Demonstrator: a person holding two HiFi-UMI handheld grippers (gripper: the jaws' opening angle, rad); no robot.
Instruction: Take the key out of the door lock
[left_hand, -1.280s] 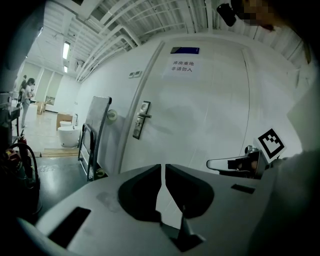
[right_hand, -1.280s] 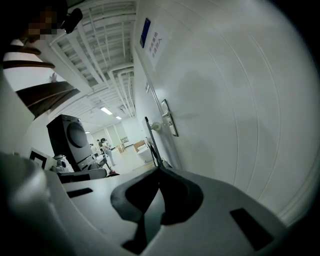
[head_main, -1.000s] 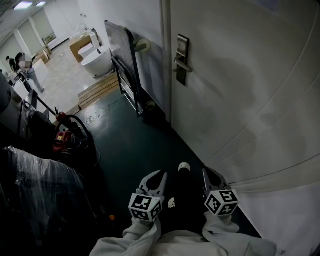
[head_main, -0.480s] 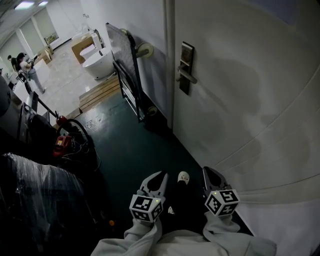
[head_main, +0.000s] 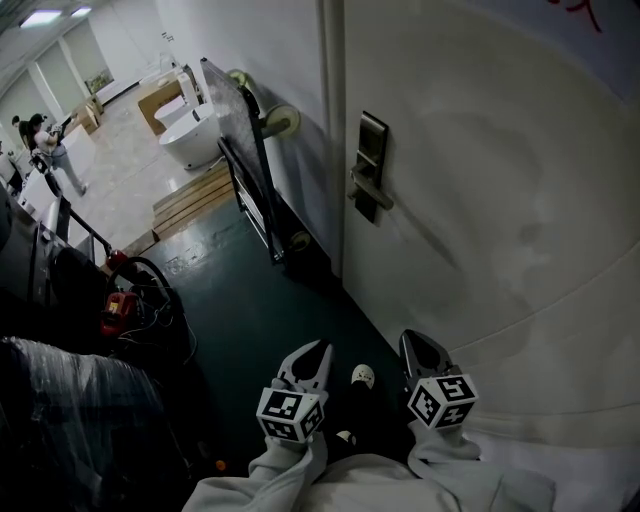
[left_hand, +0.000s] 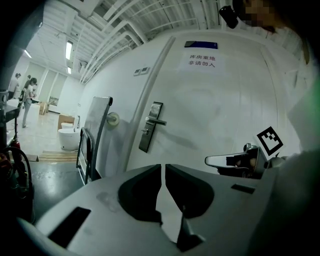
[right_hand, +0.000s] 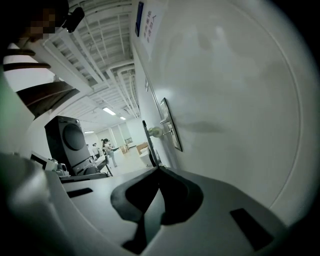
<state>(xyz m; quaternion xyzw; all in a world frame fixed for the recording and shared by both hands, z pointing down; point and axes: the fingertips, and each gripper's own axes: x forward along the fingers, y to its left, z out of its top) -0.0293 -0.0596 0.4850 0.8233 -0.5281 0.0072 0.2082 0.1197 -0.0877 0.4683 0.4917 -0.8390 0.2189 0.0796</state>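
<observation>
— What is closest in?
— Both grippers are hanging low over the dark floor (head_main: 260, 300), with a shoe tip (head_main: 362, 376) showing between them. The left gripper (head_main: 314, 352) is holding its jaws clenched around nothing, with only a thin slit showing between them. The right gripper (head_main: 414, 344) is likewise pressed closed and empty, just beside the white door (head_main: 500, 220).
— And where is the key sitting?
— I am failing to make it out. The lock plate (head_main: 369, 150) is sitting on the door, well ahead of both grippers, with its lever handle (head_main: 372, 188) sticking out. In the left gripper view a small stub (left_hand: 145, 132) is showing below the lever, too small to tell whether it is the key.
— What is lying beyond that?
— A platform cart (head_main: 240, 130) is leaning upright against the wall past the door. Behind it a white toilet (head_main: 190, 125) is resting on a paler floor, and people (head_main: 45, 140) are standing far off.
</observation>
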